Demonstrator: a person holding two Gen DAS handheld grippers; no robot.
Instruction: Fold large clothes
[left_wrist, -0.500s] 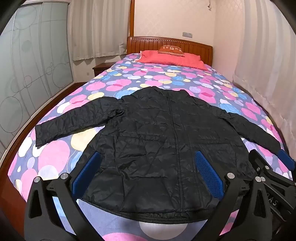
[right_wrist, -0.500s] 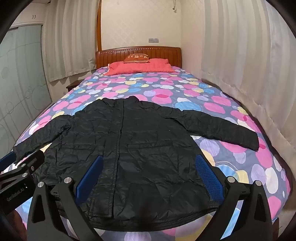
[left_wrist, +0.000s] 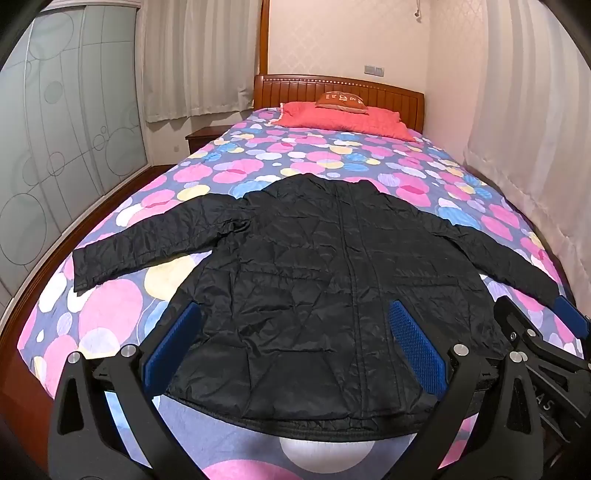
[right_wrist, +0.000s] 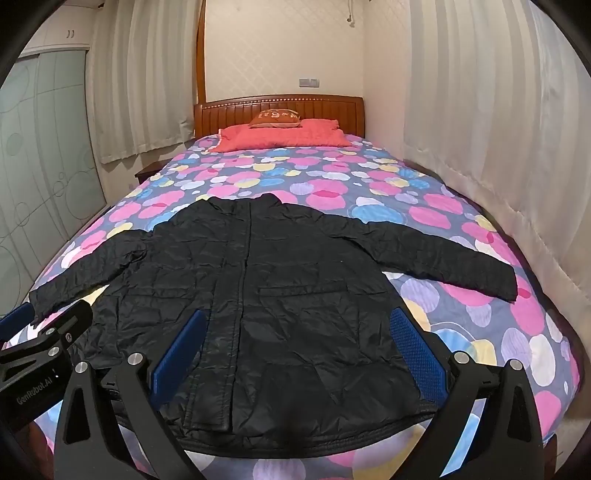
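Bedding in pink, blue and yellow circles covers the bed (left_wrist: 110, 314), and in the left wrist view a black jacket (left_wrist: 332, 288) lies flat on it, front up, sleeves spread, hem nearest the camera. The left gripper (left_wrist: 295, 347) hovers above the hem, fingers wide apart, holding nothing. The right wrist view shows the same jacket (right_wrist: 277, 295), collar toward a red pillow (right_wrist: 280, 138), with the right gripper (right_wrist: 295, 350) likewise spread and empty over the hem.
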